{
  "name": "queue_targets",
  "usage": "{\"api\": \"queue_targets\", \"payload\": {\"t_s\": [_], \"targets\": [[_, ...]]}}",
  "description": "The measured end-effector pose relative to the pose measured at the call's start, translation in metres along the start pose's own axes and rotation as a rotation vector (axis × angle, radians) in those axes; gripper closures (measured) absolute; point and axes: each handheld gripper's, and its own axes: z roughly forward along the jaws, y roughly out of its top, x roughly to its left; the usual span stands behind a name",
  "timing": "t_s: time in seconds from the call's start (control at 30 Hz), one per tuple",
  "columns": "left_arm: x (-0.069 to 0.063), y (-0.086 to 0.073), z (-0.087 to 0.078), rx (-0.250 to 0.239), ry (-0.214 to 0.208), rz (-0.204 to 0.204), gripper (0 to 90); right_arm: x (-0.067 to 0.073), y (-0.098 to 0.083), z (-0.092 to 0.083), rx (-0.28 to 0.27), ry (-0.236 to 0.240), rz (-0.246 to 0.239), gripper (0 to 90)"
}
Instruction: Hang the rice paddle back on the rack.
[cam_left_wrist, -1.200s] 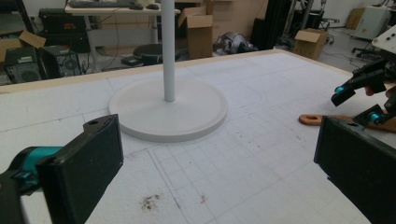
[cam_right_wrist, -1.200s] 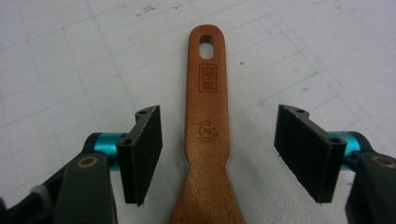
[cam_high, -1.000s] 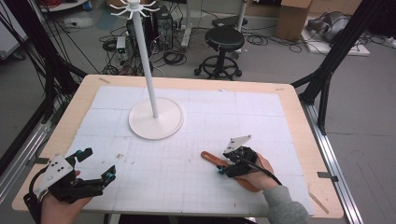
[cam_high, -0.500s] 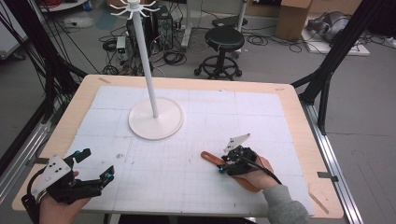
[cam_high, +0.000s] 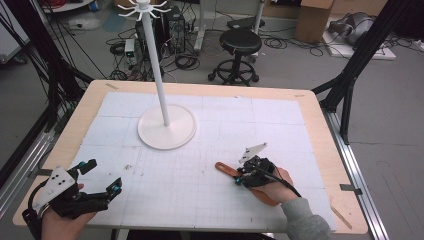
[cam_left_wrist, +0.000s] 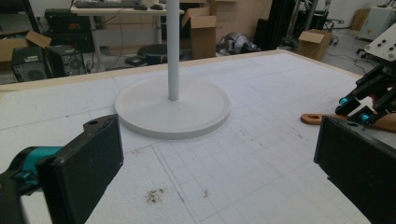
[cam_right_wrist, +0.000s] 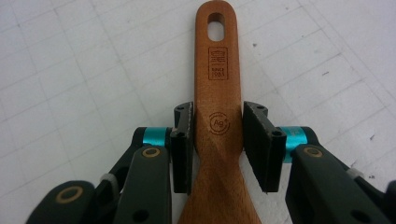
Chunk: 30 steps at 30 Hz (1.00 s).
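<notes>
At the near left corner of the table (cam_high: 320, 107) my left gripper (cam_high: 102, 179) hovers low over the white gridded mat (cam_high: 260, 120), its jaws spread wide with nothing between them; in the left gripper view the two black pads (cam_left_wrist: 88, 163) frame bare mat and a few dark specks. Ahead of it, toward the far left of the mat, stands the white hook stand (cam_high: 166, 126), a thin upright pole on a round flat base (its hooked top sits high above the table edge). Well to the right of that base and nearer to me lies the wooden spatula (cam_high: 227, 170), flat on the mat, its handle end with the hanging hole pointing left and away, its wider blade end running under my right hand (cam_high: 272, 187). My right gripper (cam_high: 240, 178) straddles the handle; its jaws have just been closing in on it, and in the right gripper view the spatula runs straight up between them, the left pad (cam_right_wrist: 184, 140) at the wood's edge and the right pad at the other edge or just shy of it, I cannot tell which
</notes>
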Motion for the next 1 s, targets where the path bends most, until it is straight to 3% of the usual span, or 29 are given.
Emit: {"api": "queue_targets", "payload": {"t_s": [0.27,1.0], "targets": [[0.001,0.001,0.000,-0.002,0.001,0.000,1.8,0.001,0.000,-0.005,-0.017,-0.006,-0.008,64.9],[0.001,0.004,0.002,-0.010,-0.004,0.003,1.8,0.000,-0.008,-0.052,-0.217,-0.040,0.043,64.9]]}}
